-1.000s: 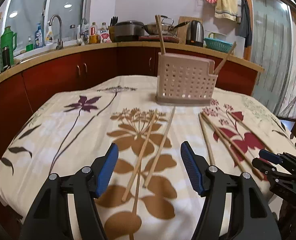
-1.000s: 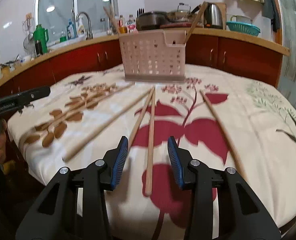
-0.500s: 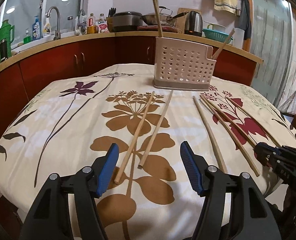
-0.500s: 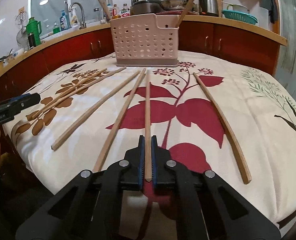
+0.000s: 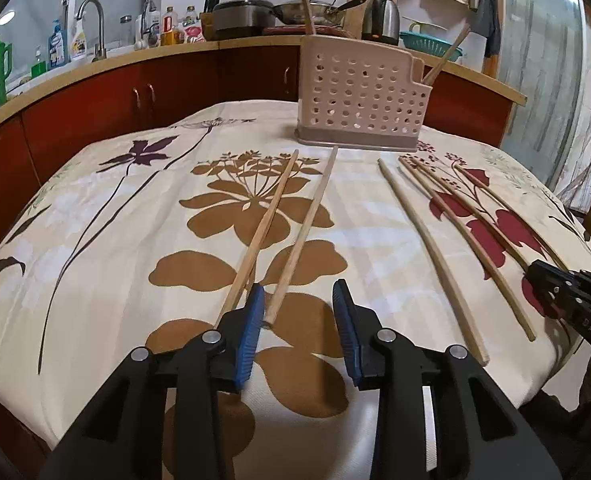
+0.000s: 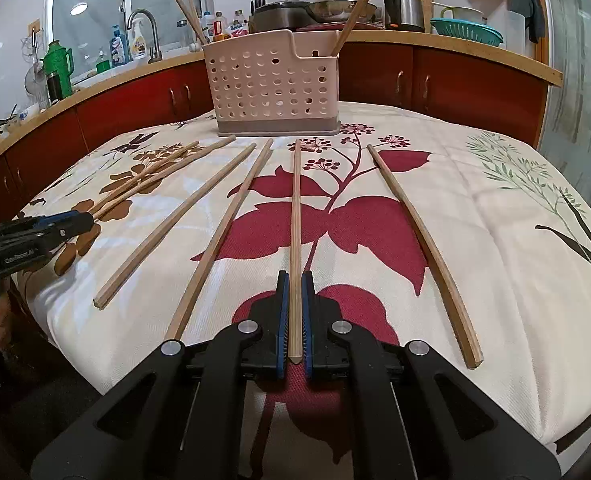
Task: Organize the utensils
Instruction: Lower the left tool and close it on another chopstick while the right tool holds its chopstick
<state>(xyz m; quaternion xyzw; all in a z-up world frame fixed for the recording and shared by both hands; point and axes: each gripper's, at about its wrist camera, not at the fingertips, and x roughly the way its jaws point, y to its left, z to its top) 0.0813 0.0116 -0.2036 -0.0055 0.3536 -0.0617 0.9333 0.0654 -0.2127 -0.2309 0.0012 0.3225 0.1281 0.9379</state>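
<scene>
Several wooden chopsticks lie on the flowered tablecloth (image 5: 95, 240) in front of a pink perforated utensil holder (image 5: 359, 96) (image 6: 271, 88), which has a few chopsticks standing in it. My right gripper (image 6: 294, 276) is shut on the near end of one chopstick (image 6: 295, 208) that lies along the cloth. My left gripper (image 5: 298, 286) hangs low over a pair of chopsticks, its jaws closing. The near end of one chopstick (image 5: 299, 236) lies between the pads, close to the left one. The other chopstick (image 5: 263, 224) runs just outside the left finger.
Three more chopsticks (image 5: 435, 248) lie to the right of the left gripper, and the right gripper (image 5: 567, 292) shows at that table edge. The left gripper (image 6: 55, 224) shows at the left of the right wrist view. Red cabinets and a cluttered counter (image 6: 455, 46) curve behind the table.
The right gripper's jaws came together on the chopstick that lay between them. The left gripper sank toward the cloth, and its jaws narrowed around the end of a chopstick.
</scene>
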